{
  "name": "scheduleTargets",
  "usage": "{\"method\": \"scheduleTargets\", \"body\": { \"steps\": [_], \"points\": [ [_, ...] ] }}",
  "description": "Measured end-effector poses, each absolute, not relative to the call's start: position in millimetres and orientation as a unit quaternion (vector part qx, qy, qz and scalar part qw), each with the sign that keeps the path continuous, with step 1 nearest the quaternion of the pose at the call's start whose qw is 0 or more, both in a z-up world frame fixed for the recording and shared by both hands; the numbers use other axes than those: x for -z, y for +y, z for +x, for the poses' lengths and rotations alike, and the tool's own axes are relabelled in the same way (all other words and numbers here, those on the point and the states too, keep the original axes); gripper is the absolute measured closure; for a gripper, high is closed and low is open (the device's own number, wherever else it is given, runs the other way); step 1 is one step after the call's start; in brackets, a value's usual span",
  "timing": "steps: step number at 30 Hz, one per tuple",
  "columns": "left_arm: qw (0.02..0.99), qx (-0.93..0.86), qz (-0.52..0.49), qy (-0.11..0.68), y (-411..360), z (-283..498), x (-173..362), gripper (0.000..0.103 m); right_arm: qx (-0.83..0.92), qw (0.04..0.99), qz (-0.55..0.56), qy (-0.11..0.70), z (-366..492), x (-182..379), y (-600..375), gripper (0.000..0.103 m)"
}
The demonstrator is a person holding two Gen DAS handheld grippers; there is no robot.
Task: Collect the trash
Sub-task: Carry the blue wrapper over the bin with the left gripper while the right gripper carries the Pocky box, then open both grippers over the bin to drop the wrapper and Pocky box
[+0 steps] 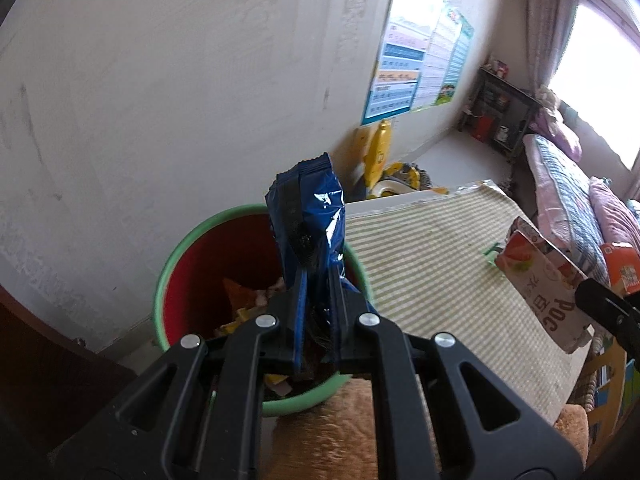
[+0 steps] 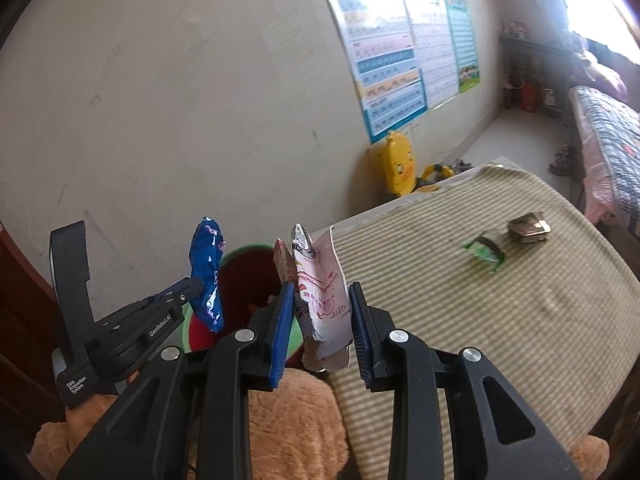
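Note:
My left gripper (image 1: 318, 300) is shut on a blue snack wrapper (image 1: 310, 216) and holds it upright over the red bin with a green rim (image 1: 168, 268), which holds several scraps. It also shows in the right wrist view (image 2: 188, 288) with the blue wrapper (image 2: 208, 276). My right gripper (image 2: 320, 320) is shut on a pink and white carton (image 2: 324, 300), held above the table edge beside the bin (image 2: 240, 264). The carton also shows in the left wrist view (image 1: 544, 280). A green wrapper (image 2: 484, 254) and a dark foil packet (image 2: 528, 226) lie on the striped tablecloth (image 2: 480, 320).
A tan plush toy (image 2: 288, 420) lies below both grippers at the table's near edge. A yellow duck potty (image 2: 398, 164) stands by the wall under posters (image 2: 400, 52). A bed (image 2: 608, 136) and a dark shelf (image 1: 500, 112) are at the far right.

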State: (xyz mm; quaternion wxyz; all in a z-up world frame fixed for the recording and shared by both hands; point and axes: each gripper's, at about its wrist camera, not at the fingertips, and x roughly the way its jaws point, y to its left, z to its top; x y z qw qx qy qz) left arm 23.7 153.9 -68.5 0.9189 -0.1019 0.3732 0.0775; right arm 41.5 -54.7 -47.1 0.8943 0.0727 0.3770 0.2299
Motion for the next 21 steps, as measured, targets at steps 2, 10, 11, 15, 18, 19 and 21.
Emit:
{"method": "scheduleTargets", "body": {
  "steps": [2, 10, 11, 15, 18, 19, 21],
  "points": [
    [0.916, -0.085, -0.106, 0.377, 162, 25, 72, 0.093, -0.238, 0.891, 0.068, 0.381, 46, 50, -45, 0.076],
    [0.904, -0.108, -0.120, 0.395, 189, 30, 88, 0.093, -0.262, 0.872, 0.073, 0.408, 67, 63, -13, 0.076],
    [0.903, -0.108, -0.122, 0.398, 191, 30, 91, 0.093, -0.264, 0.870, 0.074, 0.410, 69, 64, -10, 0.076],
    [0.894, -0.106, -0.138, 0.412, 198, 36, 101, 0.093, -0.272, 0.863, 0.072, 0.421, 80, 69, 3, 0.076],
    [0.890, -0.106, -0.146, 0.418, 202, 37, 107, 0.093, -0.282, 0.853, 0.072, 0.432, 89, 75, 15, 0.076],
    [0.889, -0.107, -0.148, 0.420, 204, 37, 110, 0.093, -0.284, 0.850, 0.073, 0.437, 91, 77, 20, 0.076],
    [0.886, -0.109, -0.154, 0.423, 208, 37, 113, 0.093, -0.288, 0.845, 0.071, 0.445, 96, 81, 28, 0.075]
  ]
}}
